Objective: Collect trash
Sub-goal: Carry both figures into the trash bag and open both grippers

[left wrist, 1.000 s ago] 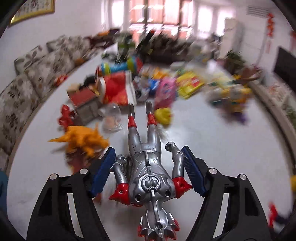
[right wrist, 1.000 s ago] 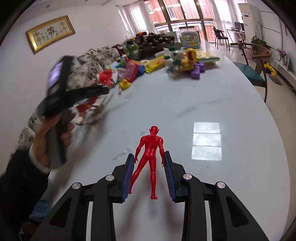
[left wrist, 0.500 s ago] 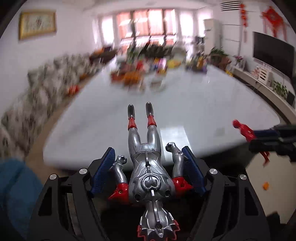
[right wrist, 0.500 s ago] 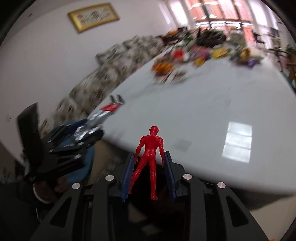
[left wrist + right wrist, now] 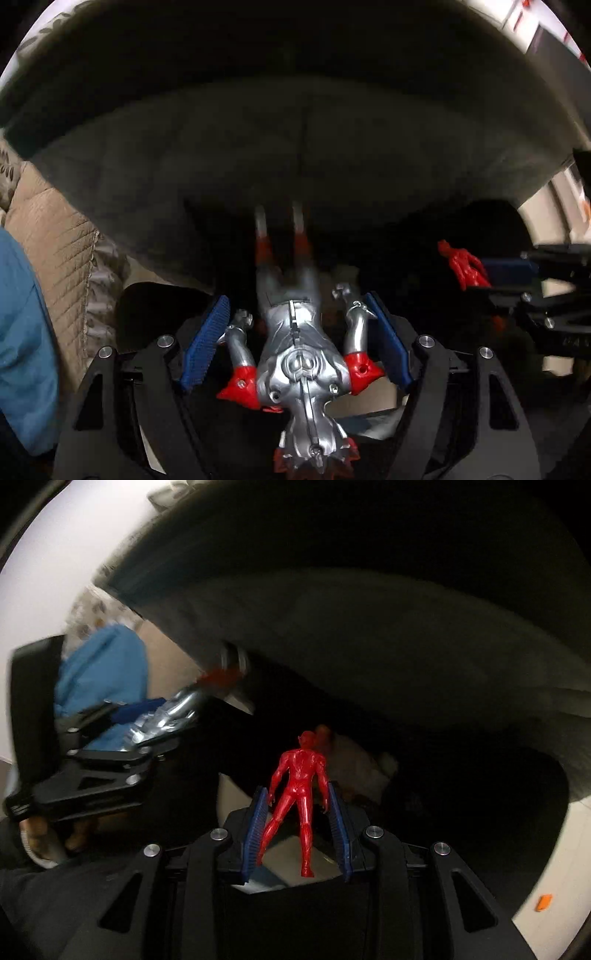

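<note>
My left gripper [image 5: 295, 314] is shut on a silver and red toy figure [image 5: 299, 358], head toward the camera, legs pointing forward. My right gripper [image 5: 297, 801] is shut on a small red toy figure [image 5: 297, 794], held upright by its arms. Both are below the table edge, under its dark underside [image 5: 295, 129]. The red figure [image 5: 463, 266] shows at the right of the left wrist view, the silver figure [image 5: 173, 712] at the left of the right wrist view. Something pale and red [image 5: 347, 757], blurred, lies in the dark ahead of the right gripper.
A patterned sofa with a beige cover [image 5: 51, 236] stands at the left, next to blue cloth [image 5: 22, 350]. Pale floor [image 5: 546, 878] with a small orange scrap [image 5: 544, 902] shows at the right. The space ahead is dark.
Both grippers have dropped from above the white table to below its edge, still holding their figures. The toy-covered tabletop is out of view.
</note>
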{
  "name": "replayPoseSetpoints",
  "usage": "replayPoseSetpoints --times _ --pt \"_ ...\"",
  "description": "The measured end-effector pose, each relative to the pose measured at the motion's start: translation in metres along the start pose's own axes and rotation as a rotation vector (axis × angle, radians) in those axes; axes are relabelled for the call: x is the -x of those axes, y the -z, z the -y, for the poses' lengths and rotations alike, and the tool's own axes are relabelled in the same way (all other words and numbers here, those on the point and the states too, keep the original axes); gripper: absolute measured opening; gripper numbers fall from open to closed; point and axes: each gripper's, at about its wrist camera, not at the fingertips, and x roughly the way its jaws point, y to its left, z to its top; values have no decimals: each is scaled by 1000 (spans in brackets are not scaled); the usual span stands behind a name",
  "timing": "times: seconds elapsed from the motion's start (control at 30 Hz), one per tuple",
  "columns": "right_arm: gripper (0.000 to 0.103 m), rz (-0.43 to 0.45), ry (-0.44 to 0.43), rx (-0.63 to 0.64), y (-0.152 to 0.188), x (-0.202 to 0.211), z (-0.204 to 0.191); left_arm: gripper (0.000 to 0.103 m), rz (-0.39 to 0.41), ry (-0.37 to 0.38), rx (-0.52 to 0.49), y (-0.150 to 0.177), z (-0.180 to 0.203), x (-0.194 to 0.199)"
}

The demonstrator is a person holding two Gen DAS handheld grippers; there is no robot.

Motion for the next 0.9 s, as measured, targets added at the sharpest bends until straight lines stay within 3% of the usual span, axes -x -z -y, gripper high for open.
replayPoseSetpoints --times 0.03,0.07,0.1,0.2,0.3,0.4,0.53,0.63,0.7,0.8,0.9 --pt "38 -4 18 6 -4 -7 2 73 -29 -4 -9 1 2 -11" --pt "50 -9 50 17 -7 -15 4 73 -60 -9 -4 2 1 -23" --pt "56 -6 70 19 -9 -19 5 73 -89 -2 -6 4 0 -30" --pt "56 -4 59 16 -8 -20 6 74 -148 -12 -16 6 -2 -43" --pt "57 14 50 31 -2 -9 4 84 -126 -27 -32 3 2 -38" --pt "59 36 57 45 6 8 5 85 -109 -40 -44 1 3 -35" --pt "59 81 42 62 14 43 6 85 -99 -38 -48 3 2 -26" --pt "59 156 -18 108 9 94 -10 85 -49 -16 -50 3 -3 0" --pt "60 238 -44 153 -13 132 -22 85 7 10 -54 4 -8 27" --pt "64 337 -12 203 -75 167 -28 85 112 34 -52 -1 -17 65" --pt "69 418 115 223 -160 173 -20 85 220 63 -44 -11 -23 102"
